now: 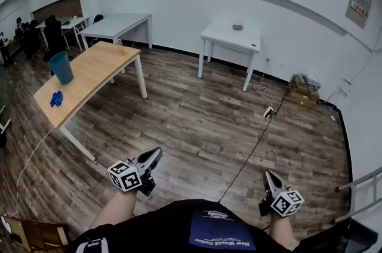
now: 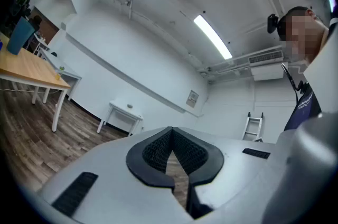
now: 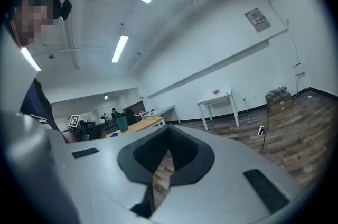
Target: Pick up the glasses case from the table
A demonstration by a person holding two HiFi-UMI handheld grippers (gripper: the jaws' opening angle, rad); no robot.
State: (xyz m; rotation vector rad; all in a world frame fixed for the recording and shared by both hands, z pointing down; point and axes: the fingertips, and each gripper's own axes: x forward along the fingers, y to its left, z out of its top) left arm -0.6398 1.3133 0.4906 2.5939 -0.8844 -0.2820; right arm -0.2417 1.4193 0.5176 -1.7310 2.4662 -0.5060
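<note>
A small dark oval thing, likely the glasses case (image 1: pixel 237 27), lies on a white table (image 1: pixel 224 37) by the far wall. It also shows as a small speck in the left gripper view (image 2: pixel 129 106) and the right gripper view (image 3: pixel 216 92). My left gripper (image 1: pixel 156 154) and right gripper (image 1: pixel 266 175) hang low in front of my body, far from that table, over the wooden floor. Both point forward with their jaws closed and nothing between them: the left pads (image 2: pixel 158 151) meet at the tip, and so do the right pads (image 3: pixel 182 154).
A wooden table (image 1: pixel 95 76) at left carries a teal bin (image 1: pixel 61 67) and a blue crumpled thing (image 1: pixel 57 98). A black cable (image 1: pixel 248 156) runs across the floor to a power strip (image 1: pixel 268 112). Boxes (image 1: pixel 304 89) sit by the right wall. People stand at far left.
</note>
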